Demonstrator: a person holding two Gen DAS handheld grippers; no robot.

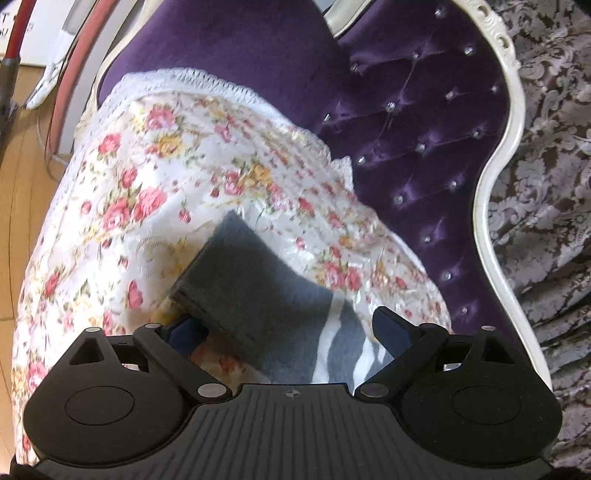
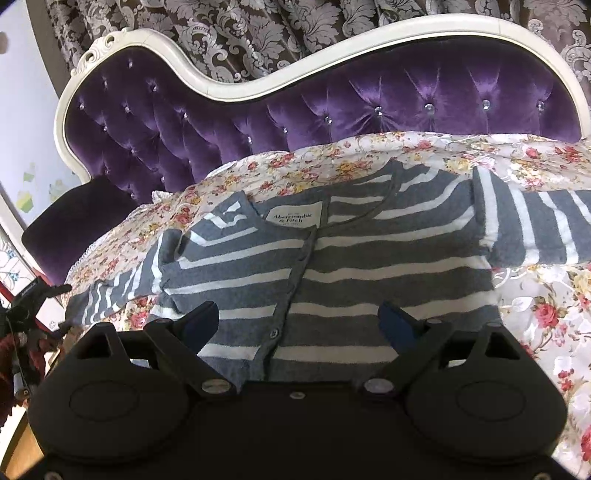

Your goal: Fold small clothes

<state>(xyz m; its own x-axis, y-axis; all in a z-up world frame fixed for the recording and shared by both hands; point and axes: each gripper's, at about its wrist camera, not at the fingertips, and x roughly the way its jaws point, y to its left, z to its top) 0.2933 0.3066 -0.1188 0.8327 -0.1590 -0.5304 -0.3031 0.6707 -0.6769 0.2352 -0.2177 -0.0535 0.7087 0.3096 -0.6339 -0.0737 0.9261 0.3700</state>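
Cardigan (image 2: 332,266) flat on bedspread (image 2: 546,306); headboard (image 2: 332,96) behind; curtain (image 2: 258,33) beyond headboard

A private home, by every sign a living room. Purple velvet sofa (image 2: 332,107), button-tufted with crystal studs, framed in carved cream wood. Seat draped with a rose-print cloth (image 1: 147,177) edged in white lace. Behind, heavy damask curtains (image 2: 258,33) in brown and silver. Wooden flooring (image 1: 22,192) alongside, with a vacuum cleaner's wand (image 1: 14,40) leaning at the edge. Cupcake stickers (image 2: 27,201) on a pale wall. Striped cardigan (image 2: 332,266) laid out flat on the seat.
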